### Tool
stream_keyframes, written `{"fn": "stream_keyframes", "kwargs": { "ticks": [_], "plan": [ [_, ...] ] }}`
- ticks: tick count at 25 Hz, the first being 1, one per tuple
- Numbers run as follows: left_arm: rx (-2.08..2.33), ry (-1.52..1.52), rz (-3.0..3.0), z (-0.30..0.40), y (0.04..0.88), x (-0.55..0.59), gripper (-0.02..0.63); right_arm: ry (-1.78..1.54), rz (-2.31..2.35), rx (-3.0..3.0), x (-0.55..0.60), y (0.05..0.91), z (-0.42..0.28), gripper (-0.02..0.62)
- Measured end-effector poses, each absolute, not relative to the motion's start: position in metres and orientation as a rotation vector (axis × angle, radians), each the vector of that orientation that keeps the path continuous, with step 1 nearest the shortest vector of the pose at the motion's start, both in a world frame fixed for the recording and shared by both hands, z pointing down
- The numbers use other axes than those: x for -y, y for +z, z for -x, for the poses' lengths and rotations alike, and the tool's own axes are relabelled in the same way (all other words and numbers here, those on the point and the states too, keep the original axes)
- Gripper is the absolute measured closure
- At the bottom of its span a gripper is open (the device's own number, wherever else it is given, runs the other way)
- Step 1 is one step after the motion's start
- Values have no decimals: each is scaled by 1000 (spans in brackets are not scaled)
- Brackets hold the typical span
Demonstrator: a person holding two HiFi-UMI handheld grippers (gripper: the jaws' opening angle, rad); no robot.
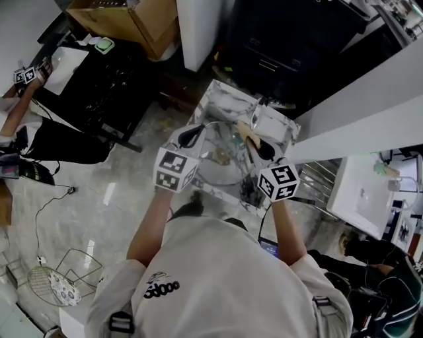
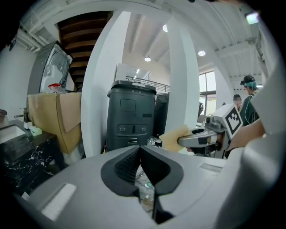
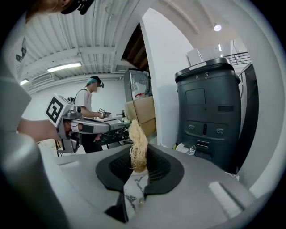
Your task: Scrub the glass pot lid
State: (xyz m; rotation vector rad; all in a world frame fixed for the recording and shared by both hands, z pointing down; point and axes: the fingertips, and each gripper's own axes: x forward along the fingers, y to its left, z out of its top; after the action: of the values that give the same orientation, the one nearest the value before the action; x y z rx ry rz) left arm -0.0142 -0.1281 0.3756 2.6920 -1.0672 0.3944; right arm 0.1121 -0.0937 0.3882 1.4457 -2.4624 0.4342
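Observation:
The glass pot lid is a clear round disc held over a marble-patterned basin in the head view. My left gripper is at the lid's left edge, jaws shut on its rim. In the left gripper view the pads are pressed together with clear glass showing below them. My right gripper is over the lid's right side, shut on a tan fibrous scrubber. The scrubber sticks out past the jaws. Each gripper view shows the other gripper facing it.
A dark grey bin and white pillars stand beyond the basin. A cardboard box is at the back left. A wire rack lies on the floor. Another person works at the left. A metal rack stands to the right.

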Motion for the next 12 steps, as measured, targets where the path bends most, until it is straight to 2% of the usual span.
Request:
{"fn": "stream_keyframes", "kwargs": {
  "ticks": [12],
  "plan": [
    [982,416,-2719,25,423,167,606,544,-1537,2265,148,483,-116,545]
  ]
}}
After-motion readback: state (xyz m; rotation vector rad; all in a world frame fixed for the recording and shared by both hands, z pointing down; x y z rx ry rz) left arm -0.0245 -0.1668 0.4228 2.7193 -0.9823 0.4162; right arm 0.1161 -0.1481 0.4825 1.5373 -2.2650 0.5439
